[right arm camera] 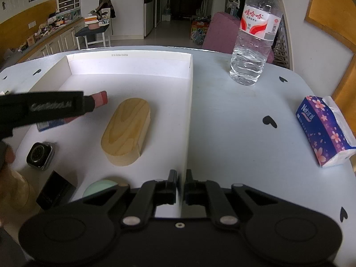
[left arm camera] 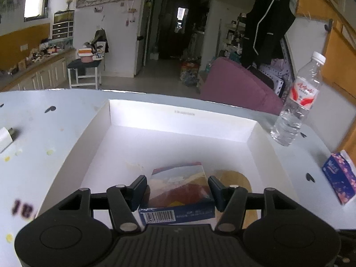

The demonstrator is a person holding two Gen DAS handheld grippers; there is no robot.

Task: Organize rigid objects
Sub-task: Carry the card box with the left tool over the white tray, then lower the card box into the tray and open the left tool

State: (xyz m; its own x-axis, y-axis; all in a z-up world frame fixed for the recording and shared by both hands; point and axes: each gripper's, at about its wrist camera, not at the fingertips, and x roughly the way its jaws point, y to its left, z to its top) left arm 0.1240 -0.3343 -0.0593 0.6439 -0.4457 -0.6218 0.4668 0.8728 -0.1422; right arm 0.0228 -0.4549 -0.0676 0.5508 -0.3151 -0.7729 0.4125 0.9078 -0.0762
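Observation:
A white open box [left arm camera: 182, 120] lies on the pale table. My left gripper [left arm camera: 178, 189] is shut on a small blue and red card box [left arm camera: 180, 184] and holds it inside the white box, beside a wooden oval block [left arm camera: 240, 178]. In the right wrist view the left gripper's finger [right arm camera: 51, 108] covers most of the card box [right arm camera: 100, 98]; the wooden block [right arm camera: 126, 131] lies in the middle of the white box. My right gripper [right arm camera: 181, 185] is shut on the white box's right wall [right arm camera: 189, 115] near its front end.
In the white box also lie a smartwatch [right arm camera: 40, 155], a black rectangular item [right arm camera: 55, 191] and a mint green round item [right arm camera: 100, 189]. A water bottle [right arm camera: 255, 33] and a tissue pack [right arm camera: 324, 131] stand on the table to the right of the box.

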